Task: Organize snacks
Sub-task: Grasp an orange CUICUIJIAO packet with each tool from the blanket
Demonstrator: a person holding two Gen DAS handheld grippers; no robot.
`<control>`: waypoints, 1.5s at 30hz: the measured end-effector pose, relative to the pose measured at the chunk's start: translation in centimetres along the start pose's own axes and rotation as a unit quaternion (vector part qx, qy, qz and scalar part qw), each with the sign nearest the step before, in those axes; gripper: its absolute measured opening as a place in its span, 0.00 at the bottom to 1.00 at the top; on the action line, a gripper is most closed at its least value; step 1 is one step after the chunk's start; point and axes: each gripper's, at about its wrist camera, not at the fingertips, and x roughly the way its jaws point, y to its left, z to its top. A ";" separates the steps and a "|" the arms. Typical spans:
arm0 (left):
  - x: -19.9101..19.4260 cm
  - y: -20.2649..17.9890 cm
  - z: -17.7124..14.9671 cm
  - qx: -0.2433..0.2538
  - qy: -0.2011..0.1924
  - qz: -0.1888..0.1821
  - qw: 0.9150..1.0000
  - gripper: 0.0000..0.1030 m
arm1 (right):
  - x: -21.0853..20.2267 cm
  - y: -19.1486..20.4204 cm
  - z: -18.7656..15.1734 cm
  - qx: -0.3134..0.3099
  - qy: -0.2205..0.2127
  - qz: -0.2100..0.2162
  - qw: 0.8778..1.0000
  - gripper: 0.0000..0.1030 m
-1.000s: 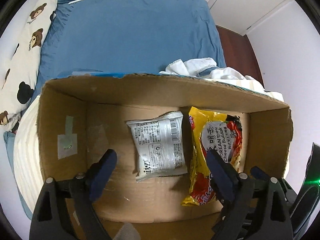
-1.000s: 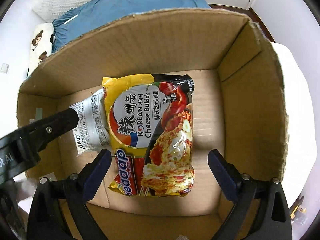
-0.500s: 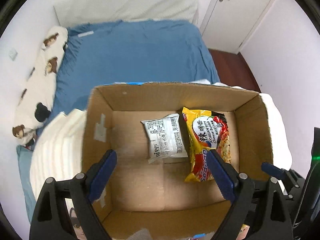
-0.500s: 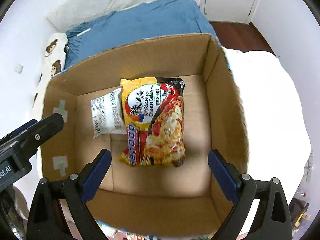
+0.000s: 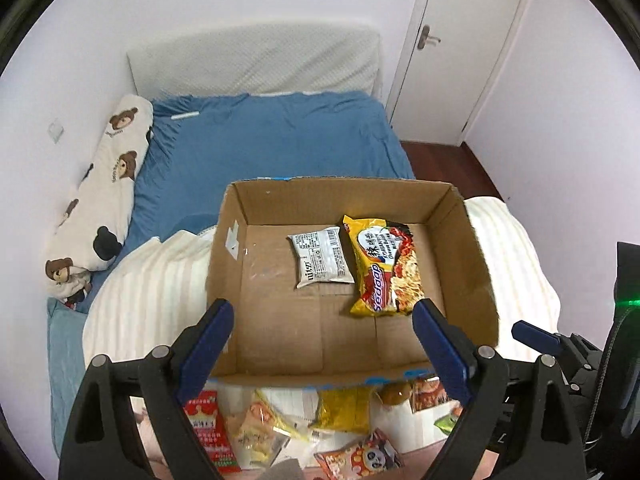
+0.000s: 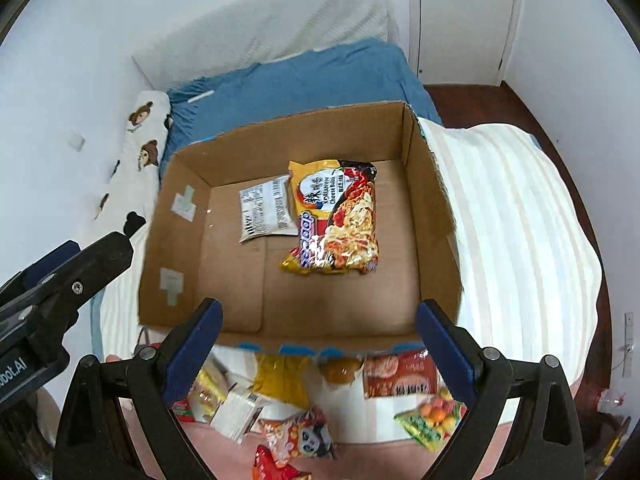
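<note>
1. Left claw (image 5: 323, 322): released, fingers spread wide, nothing between them. It sits above the near-left part of the cardboard box (image 5: 476, 240), looking down and forward into it.
2. Right claw (image 6: 319, 322): also released and empty, blue pads wide apart, poised over the box's near edge. In the right wrist view the left claw's black finger shows at the left edge, beside the box's left wall.
3. Both claws are clear of the box and touch no snack.
4. Box: open top, resting on a white striped blanket (image 5: 148, 292) on the bed (image 5: 272, 140), with blue tape along its near rim.
5. Inside the box: yellow ramen pack (image 5: 382, 266) lies flat on the floor right of centre; silver snack packet (image 5: 322, 257) lies flat just left of it. The two edges meet or slightly overlap; I cannot tell which.
6. Outside the box, near side: loose snacks lie scattered below the near wall, among them a red packet (image 5: 208, 424), a yellow bag (image 5: 342, 410), a panda-print packet (image 5: 360, 456) and a green fruit-print packet (image 6: 434, 420).
7. Background: bear-print pillow (image 5: 100, 200) along the bed's left edge, white door (image 5: 460, 52) at the far right.
</note>
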 end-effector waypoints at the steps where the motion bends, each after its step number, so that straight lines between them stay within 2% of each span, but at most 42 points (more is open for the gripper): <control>1: -0.6 0.1 -0.5 0.000 -0.007 0.004 1.000 0.89 | -0.6 0.0 -0.5 -0.001 -0.006 -0.001 1.000 0.96; 5: -2.6 0.3 -3.2 -0.007 -0.015 0.007 1.000 0.89 | -3.0 0.4 -3.4 -0.011 -0.027 -0.006 1.000 0.96; 12: -3.8 0.5 -9.0 -0.009 -0.005 0.021 1.000 0.89 | -4.2 -0.7 -9.2 0.008 -0.006 0.021 1.000 0.96; 16: -2.3 1.8 -13.9 -0.030 0.043 0.021 0.998 0.89 | -3.1 -1.5 -13.5 0.005 0.023 0.011 1.000 0.96; 19: -0.8 2.1 -18.0 -0.033 0.087 0.029 0.995 0.89 | -1.0 -2.7 -17.1 0.013 0.066 0.007 0.998 0.96; 23: 1.5 1.7 -22.9 -0.029 0.143 0.040 0.989 0.89 | 1.5 -5.1 -20.6 0.044 0.116 0.012 0.992 0.96; 25: 3.0 1.6 -25.2 -0.039 0.186 0.032 0.981 0.89 | 2.4 -6.3 -22.0 0.061 0.135 0.013 0.989 0.96; 26: 3.8 1.8 -26.3 -0.061 0.216 0.021 0.974 0.89 | 2.8 -7.1 -22.8 0.074 0.145 0.018 0.986 0.96; 28: 5.7 2.4 -28.9 -0.128 0.276 -0.029 0.952 0.89 | 3.4 -8.2 -24.0 0.093 0.159 0.019 0.983 0.96; 31: 8.4 2.8 -31.8 -0.218 0.340 -0.081 0.911 0.88 | 4.3 -9.6 -25.5 0.121 0.177 0.025 0.976 0.96; 32: 9.4 2.9 -32.8 -0.258 0.356 -0.104 0.892 0.88 | 4.6 -10.0 -25.9 0.128 0.181 0.027 0.975 0.96; 33: 10.1 3.0 -33.3 -0.283 0.365 -0.117 0.879 0.88 | 4.8 -10.3 -26.2 0.131 0.185 0.027 0.974 0.96; 34: 10.9 3.0 -33.9 -0.316 0.372 -0.131 0.863 0.88 | 5.0 -10.5 -26.5 0.133 0.187 0.027 0.973 0.96; 36: 12.1 3.3 -34.4 -0.368 0.372 -0.146 0.839 0.88 | 5.4 -10.7 -27.0 0.134 0.191 0.025 0.972 0.96; 39: 13.7 4.3 -35.2 -0.443 0.372 -0.146 0.802 0.88 | 5.8 -10.6 -27.3 0.132 0.195 0.024 0.972 0.95; 42: 14.5 5.1 -35.8 -0.491 0.367 -0.138 0.778 0.88 | 6.0 -10.5 -27.4 0.130 0.197 0.026 0.971 0.95; 43: 14.5 5.2 -35.9 -0.500 0.365 -0.135 0.773 0.88 | 6.1 -10.5 -27.4 0.129 0.197 0.027 0.971 0.95; 44: 14.4 5.3 -35.8 -0.502 0.360 -0.133 0.775 0.87 | 6.2 -10.4 -27.3 0.127 0.197 0.028 0.972 0.95; 45: 14.2 5.4 -35.6 -0.496 0.356 -0.131 0.781 0.86 | 6.2 -10.3 -27.2 0.124 0.197 0.029 0.972 0.95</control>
